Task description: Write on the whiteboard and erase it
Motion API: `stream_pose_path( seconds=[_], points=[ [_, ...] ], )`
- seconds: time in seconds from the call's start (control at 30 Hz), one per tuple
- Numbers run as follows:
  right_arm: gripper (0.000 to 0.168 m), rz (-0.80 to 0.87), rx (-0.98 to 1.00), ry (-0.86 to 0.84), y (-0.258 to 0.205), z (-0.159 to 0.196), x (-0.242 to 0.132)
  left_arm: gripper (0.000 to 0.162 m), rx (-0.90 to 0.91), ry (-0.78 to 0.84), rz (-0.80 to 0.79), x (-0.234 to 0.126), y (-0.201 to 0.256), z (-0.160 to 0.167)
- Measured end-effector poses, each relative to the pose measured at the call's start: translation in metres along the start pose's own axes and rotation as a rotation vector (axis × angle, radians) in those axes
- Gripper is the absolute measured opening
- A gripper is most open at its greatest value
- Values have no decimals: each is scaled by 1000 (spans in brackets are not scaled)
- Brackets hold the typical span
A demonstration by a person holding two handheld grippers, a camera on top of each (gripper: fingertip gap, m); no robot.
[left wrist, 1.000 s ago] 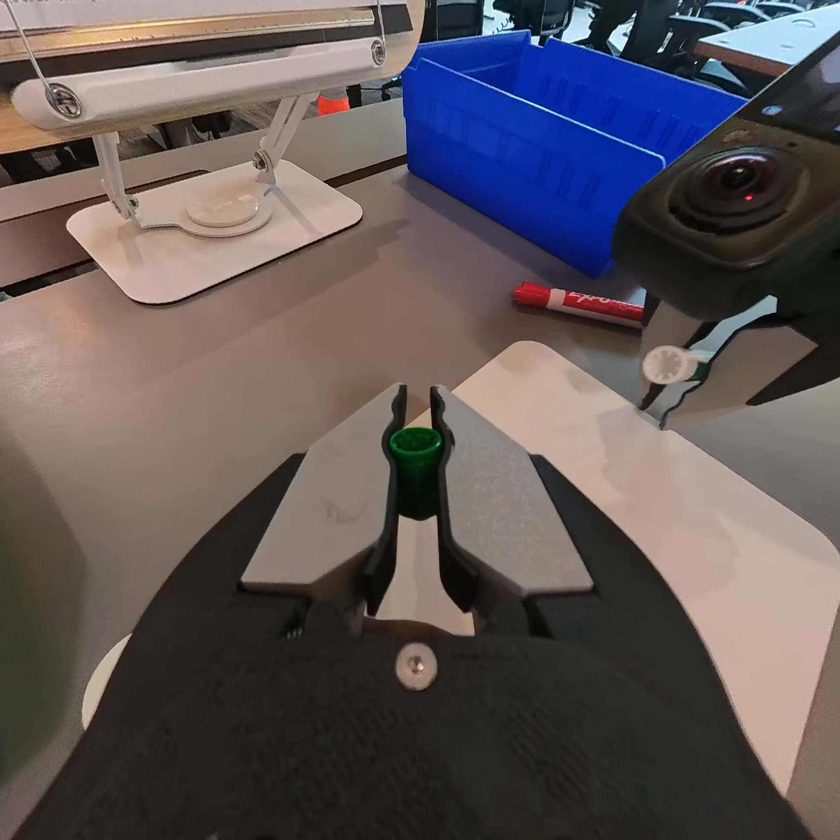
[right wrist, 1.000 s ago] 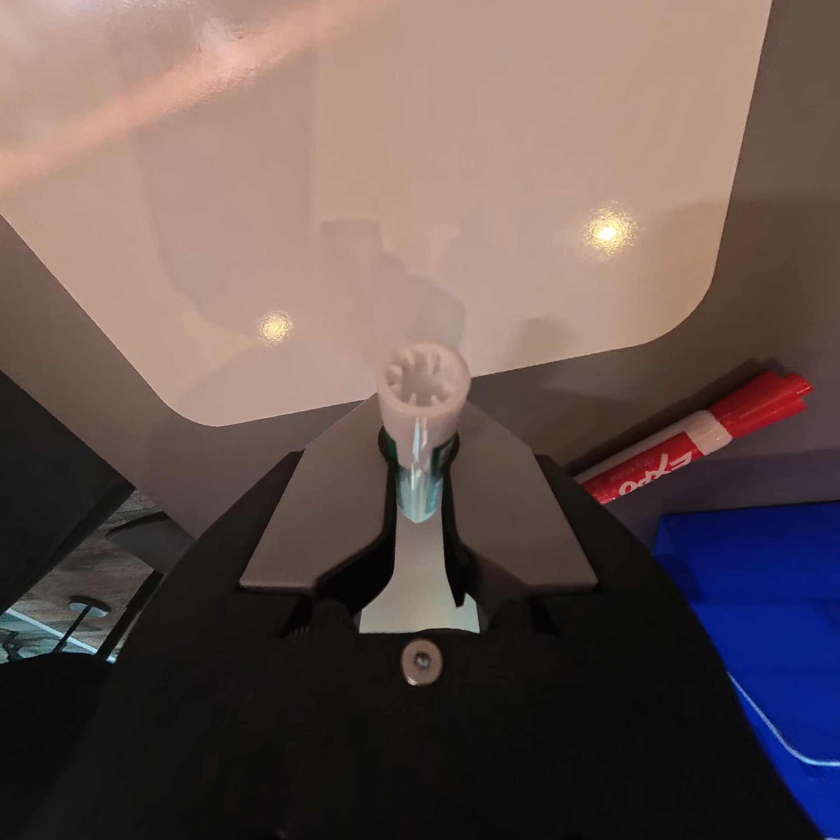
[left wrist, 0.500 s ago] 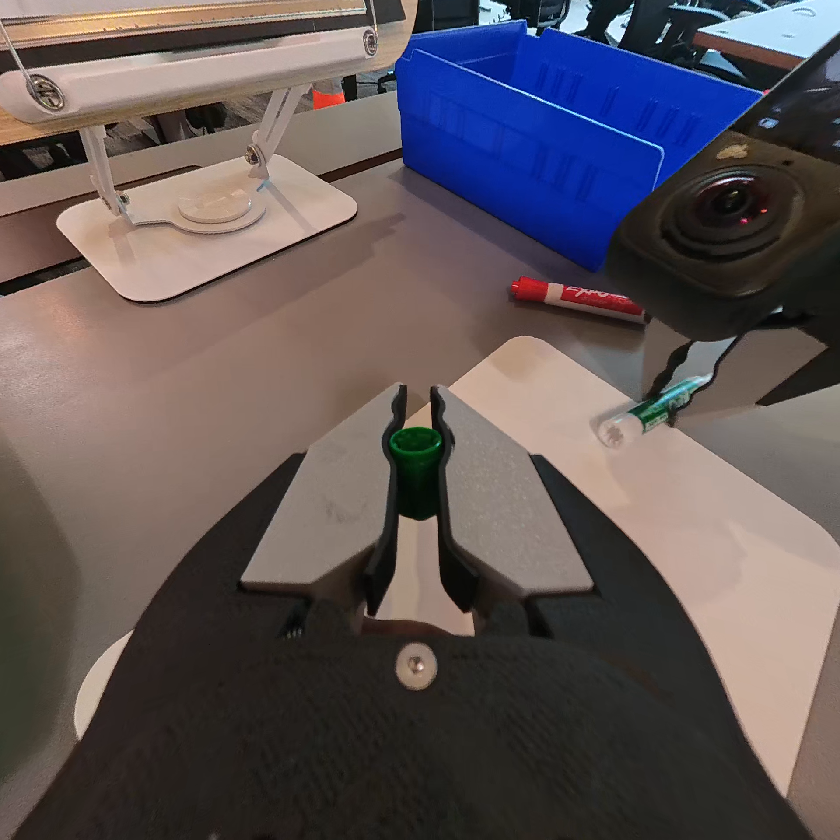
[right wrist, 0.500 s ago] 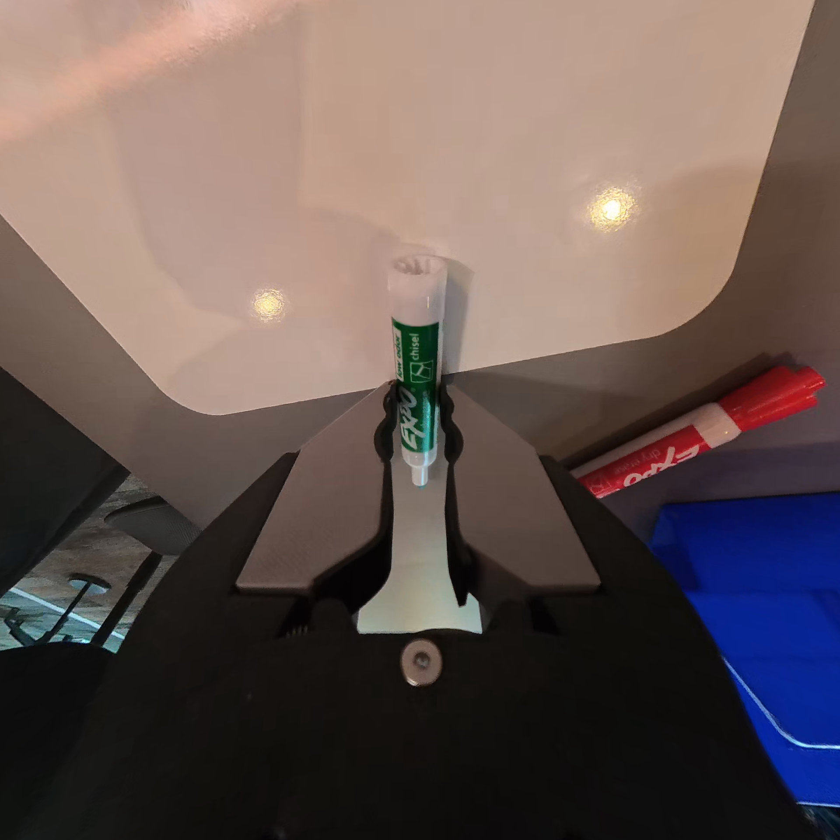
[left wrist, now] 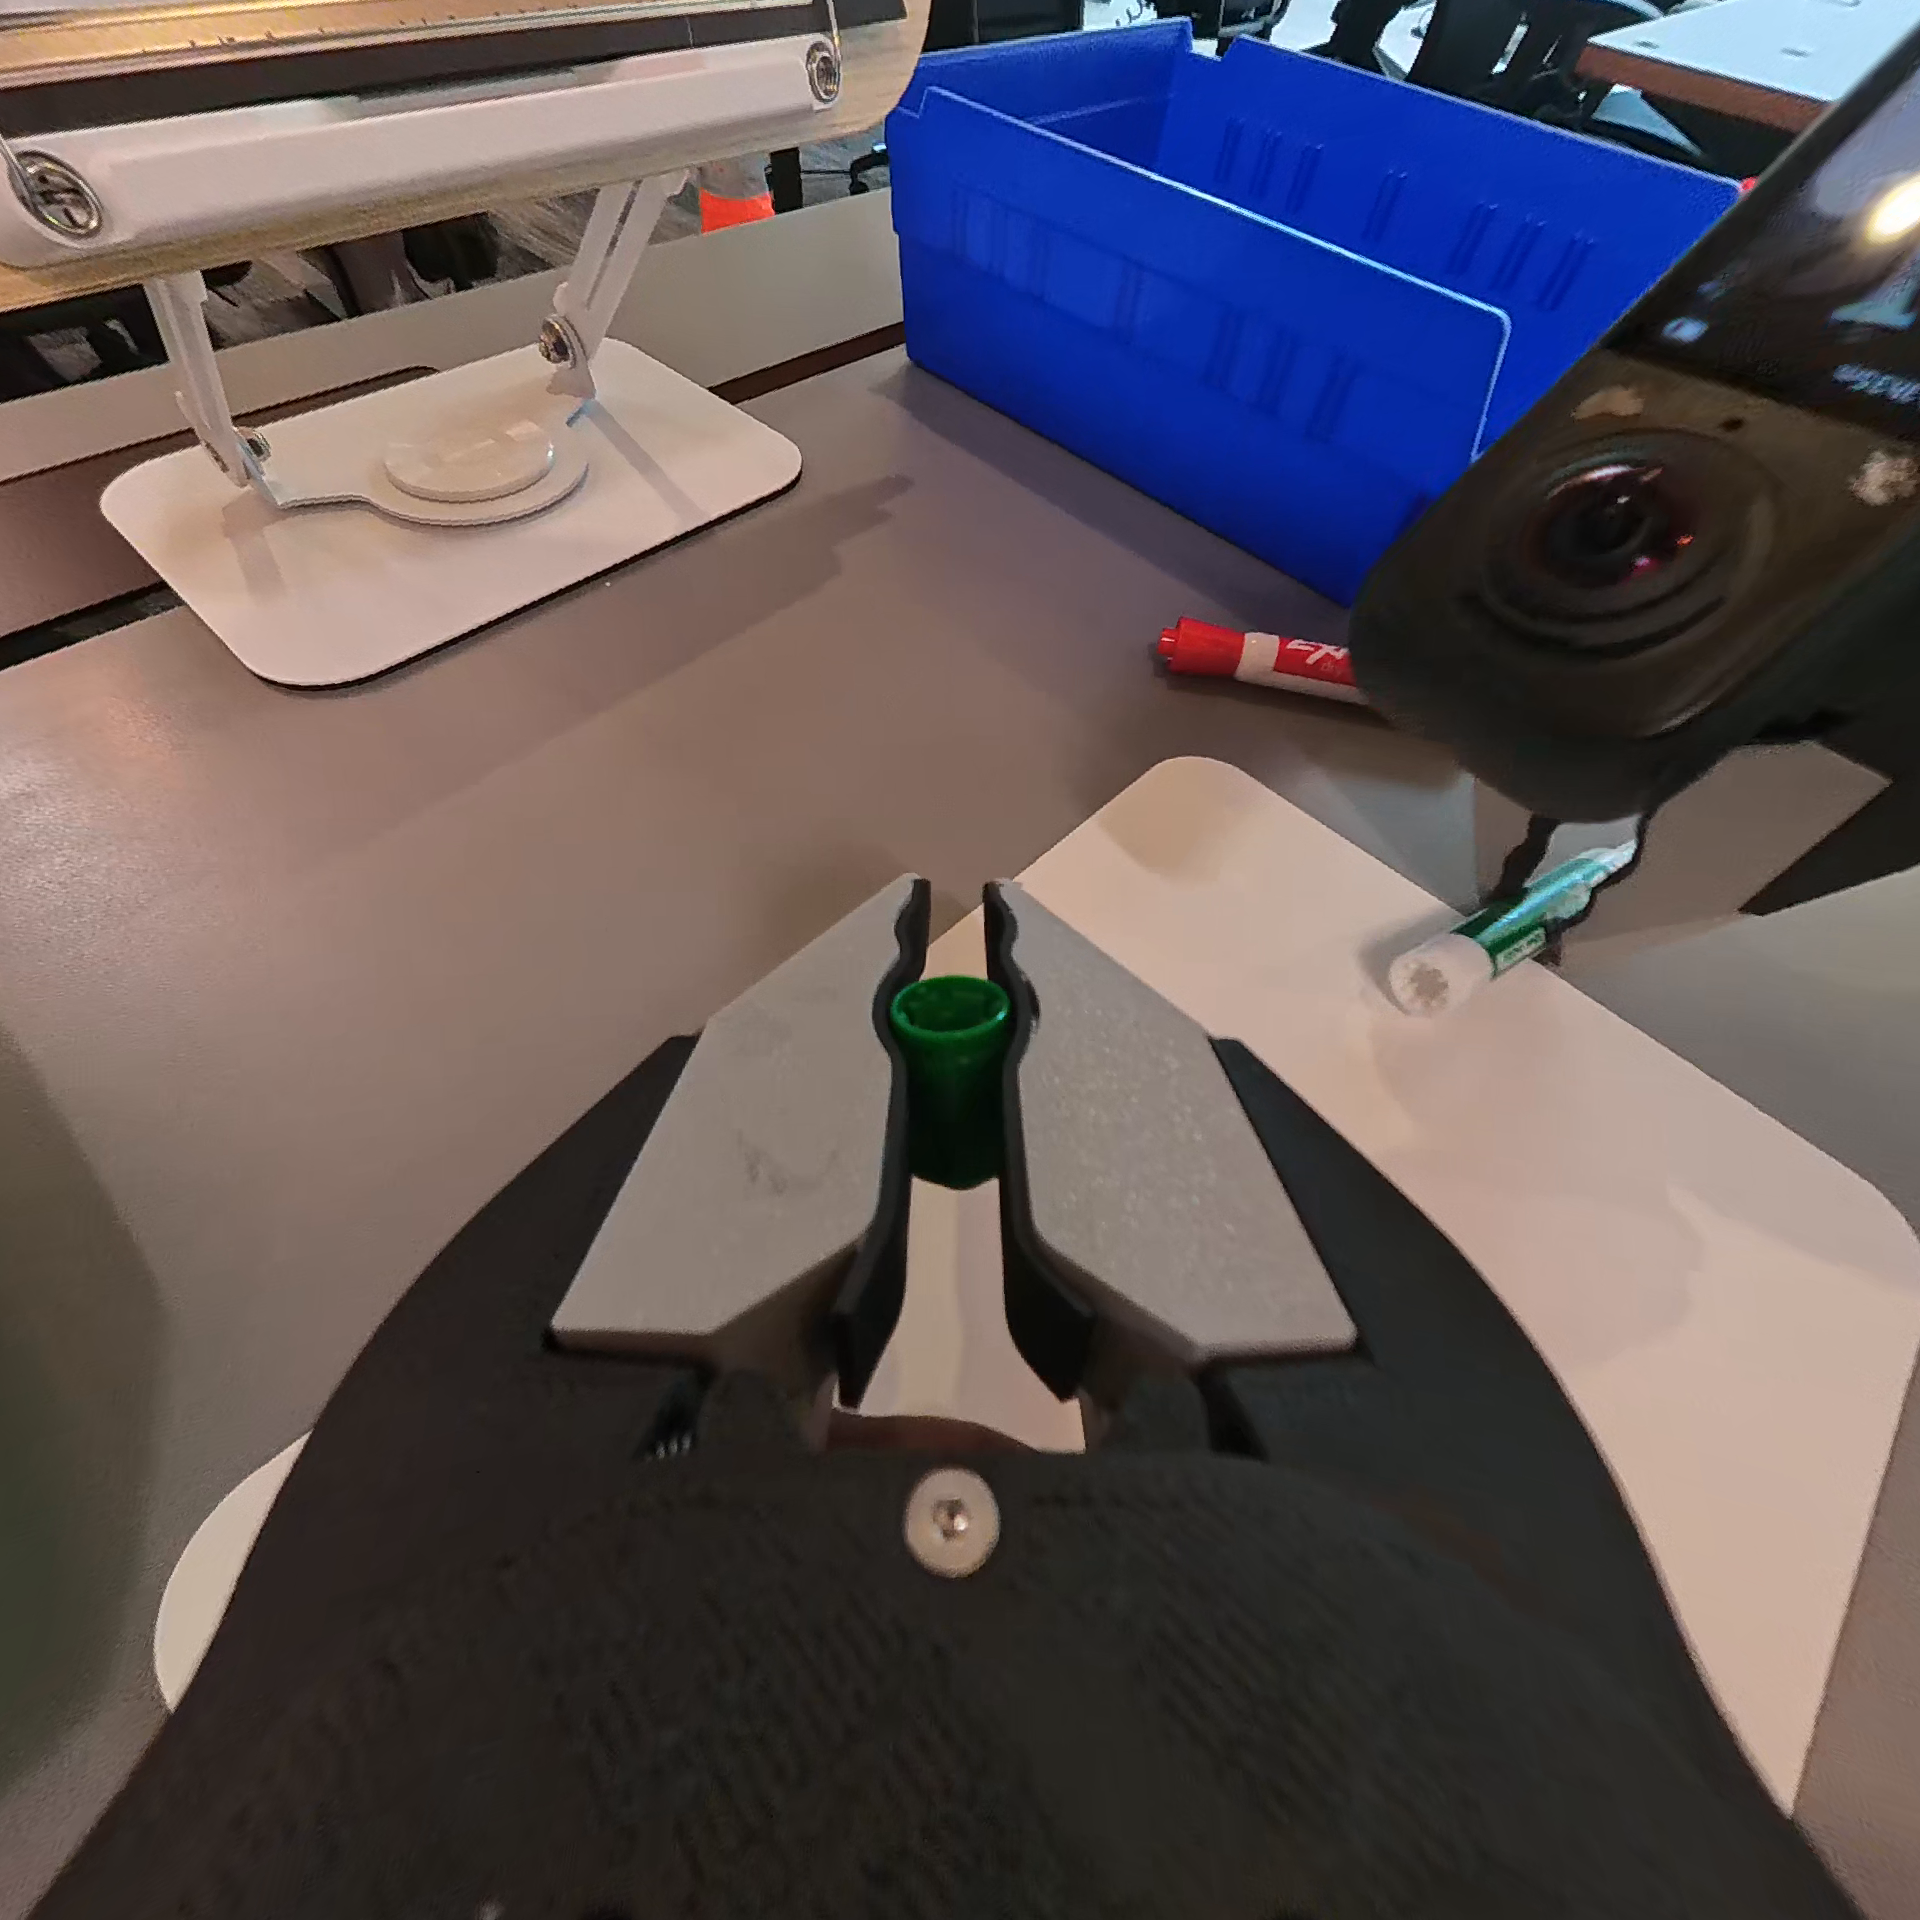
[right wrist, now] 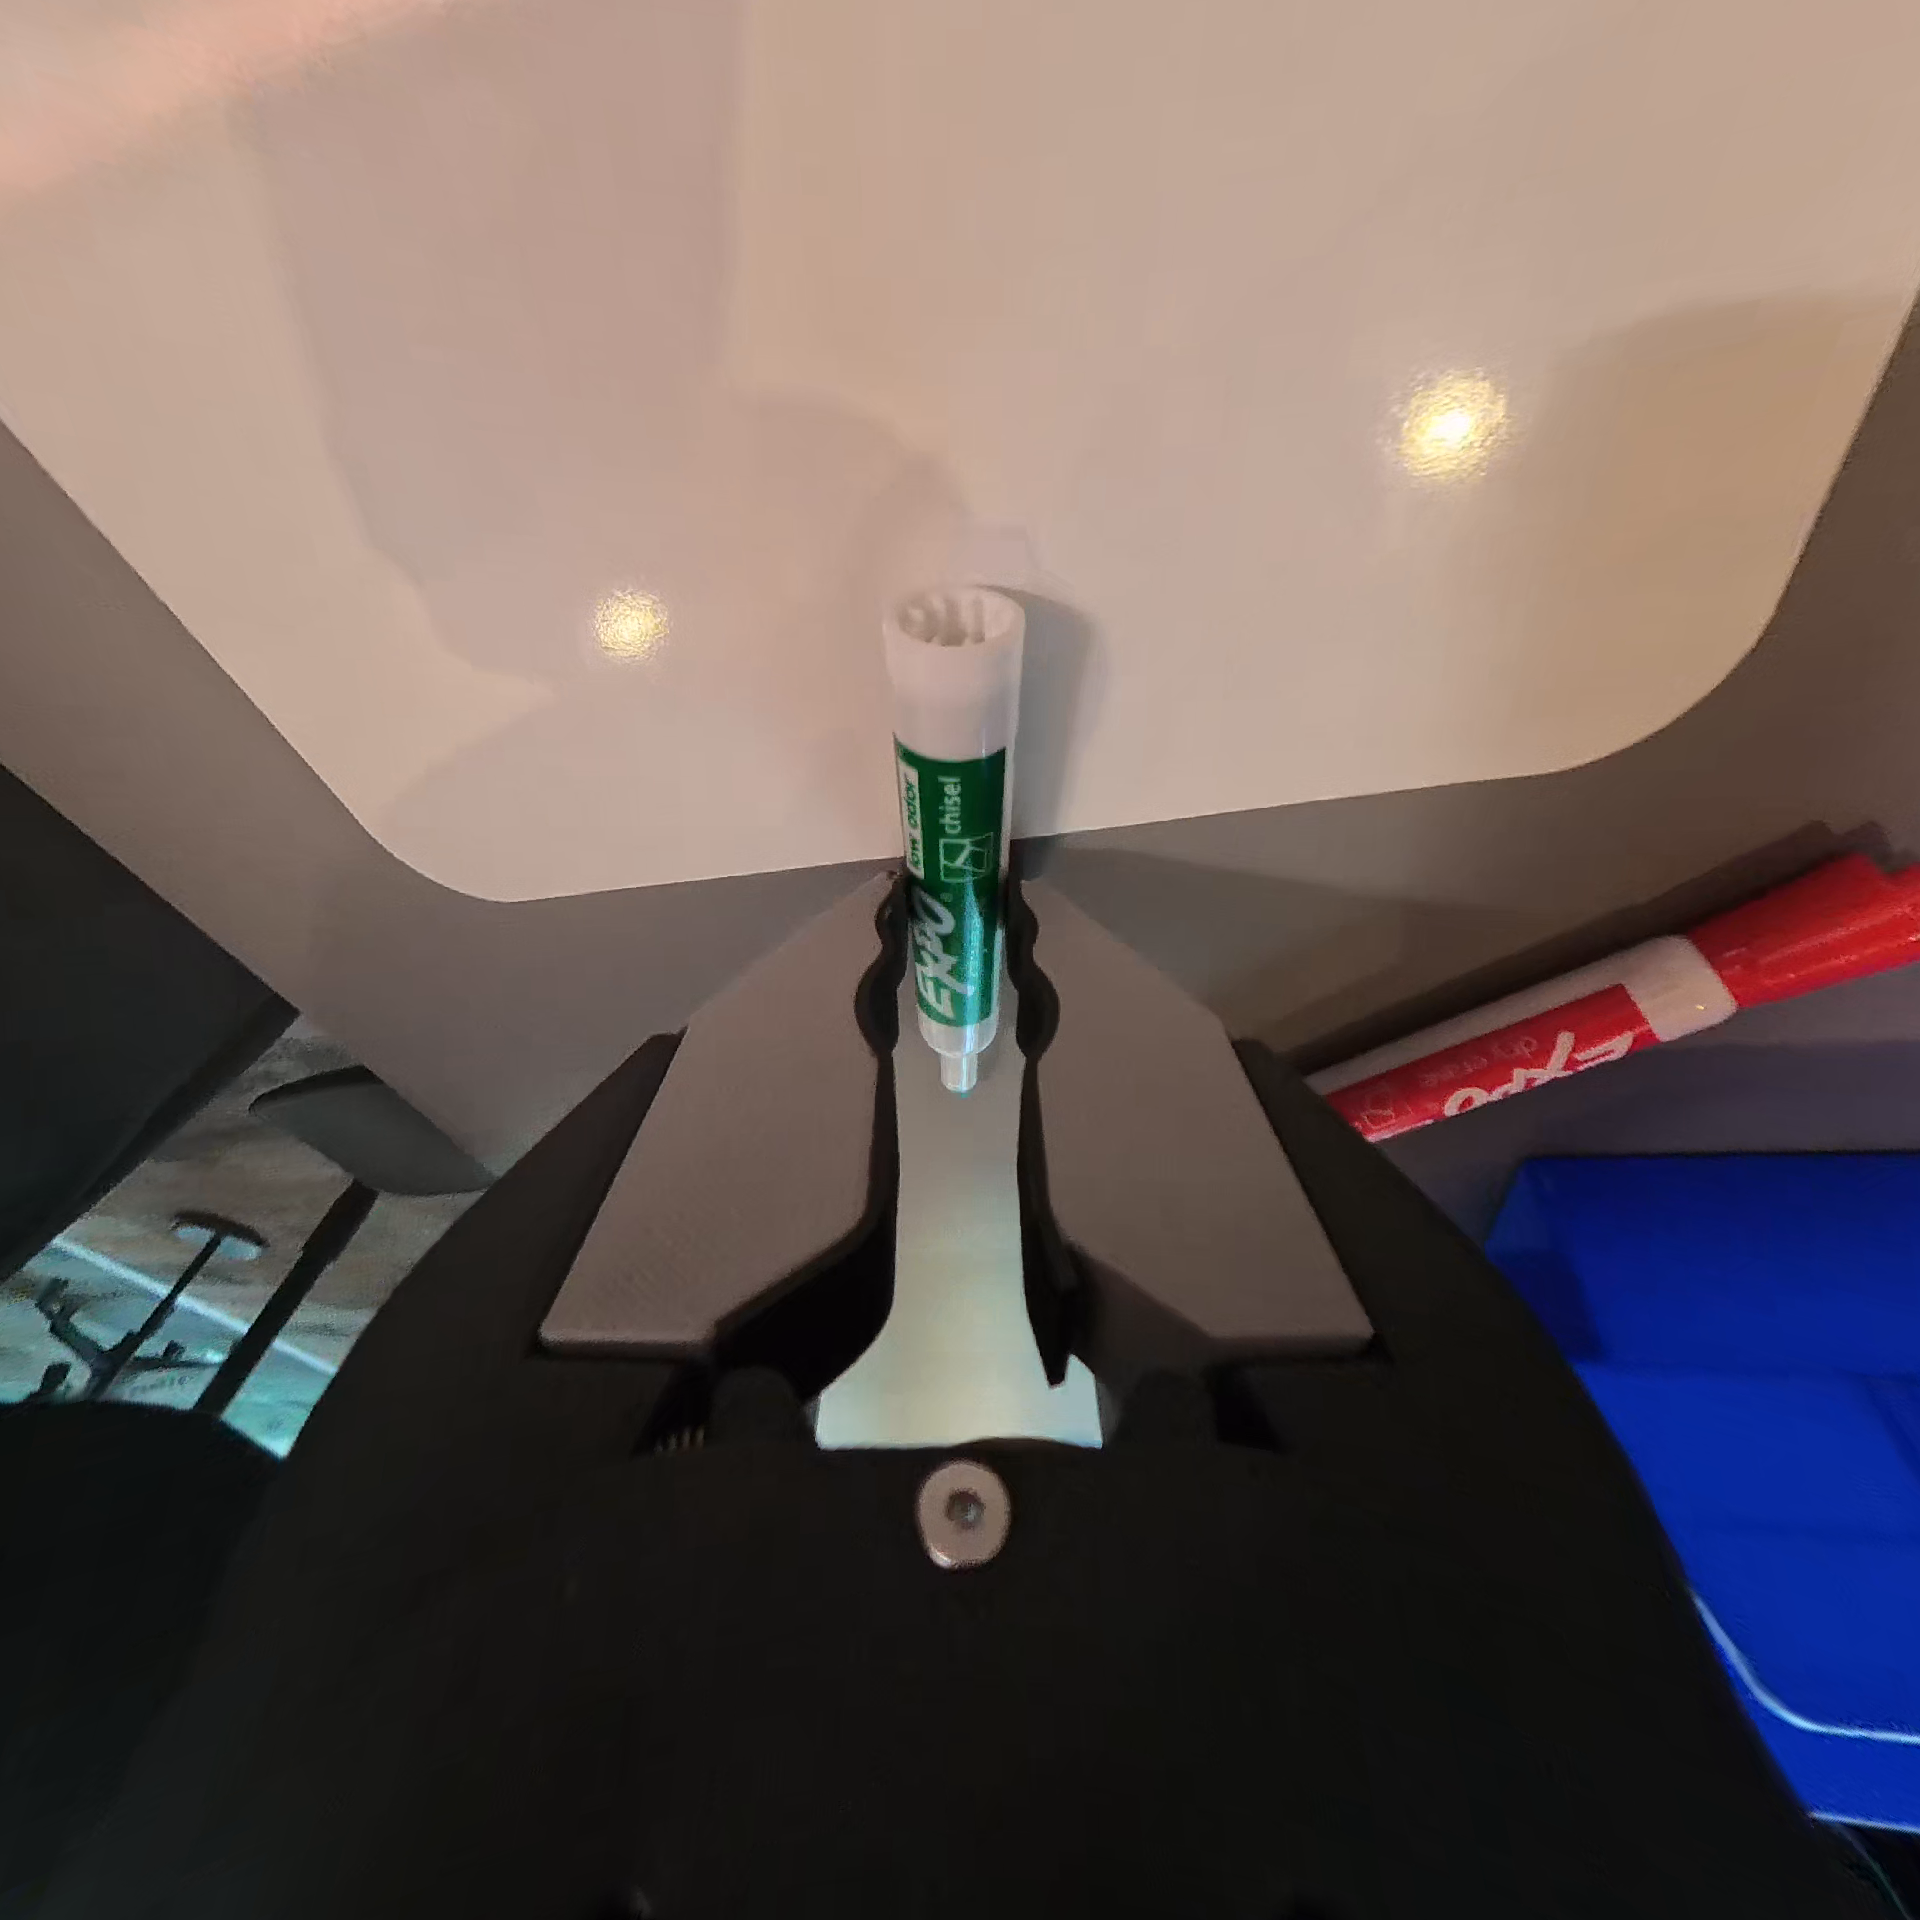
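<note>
Two hand-held grippers clamp: left [left wrist: 951, 914] a green cap [left wrist: 949, 1081], right [right wrist: 954, 904] seemingly a green marker [right wrist: 951, 862].

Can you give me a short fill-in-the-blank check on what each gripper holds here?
1. The left gripper is shut on a small ____ marker cap.
2. The right gripper grips the uncapped green marker over the ____.
3. The capped marker lying on the table beside the blue bin is ____.

Missing words: green; whiteboard; red
</note>
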State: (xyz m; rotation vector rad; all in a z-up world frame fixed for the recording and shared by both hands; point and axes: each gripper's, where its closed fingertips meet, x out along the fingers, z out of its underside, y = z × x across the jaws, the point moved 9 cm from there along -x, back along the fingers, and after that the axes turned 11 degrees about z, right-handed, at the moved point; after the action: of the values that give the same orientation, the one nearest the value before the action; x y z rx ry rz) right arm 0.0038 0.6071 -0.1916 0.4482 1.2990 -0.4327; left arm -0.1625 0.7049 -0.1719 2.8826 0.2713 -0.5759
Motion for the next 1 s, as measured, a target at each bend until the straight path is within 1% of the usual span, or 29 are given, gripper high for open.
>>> stream_pose_path(
  seconds=[0.07, 0.33, 0.4, 0.47, 0.57, 0.63, 0.73, 0.8, 0.87, 0.93, 1.0],
  points=[
    [15, -13, -19, -43, 0, -1, 1, 9, 3, -2, 1, 0, 1, 0],
    [15, 35, -43, -134, -3, -8, 2, 9, 4, 3, 4, -2, 1, -1],
    [15, 52, -38, -137, -4, -9, 2, 9, 7, 2, 4, -2, 2, -1],
    [16, 74, -13, -88, -3, -7, 0, 9, 12, 0, 1, -2, 2, -1],
    [16, 72, 54, 58, -1, 1, -9, 9, 12, 1, 10, -3, 3, -1],
    [15, 40, 92, 182, 0, 11, -18, 9, 14, 0, 35, -3, 4, -1],
    [15, 4, 168, 441, 4, 23, -37, 9, 37, 14, 100, -3, 10, -2],
    [15, -24, 205, 657, 6, 29, -49, 9, 64, 42, 190, -4, 19, -5],
    [15, -68, 198, 855, 2, 32, -56, 9, 90, 88, 306, -5, 30, -9],
    [15, -79, 201, 1012, -2, 32, -57, 9, 109, 148, 437, -8, 42, -13],
    [15, -107, 212, 1106, -5, 31, -54, 8, 90, 221, 553, -13, 50, -17]
  ],
)
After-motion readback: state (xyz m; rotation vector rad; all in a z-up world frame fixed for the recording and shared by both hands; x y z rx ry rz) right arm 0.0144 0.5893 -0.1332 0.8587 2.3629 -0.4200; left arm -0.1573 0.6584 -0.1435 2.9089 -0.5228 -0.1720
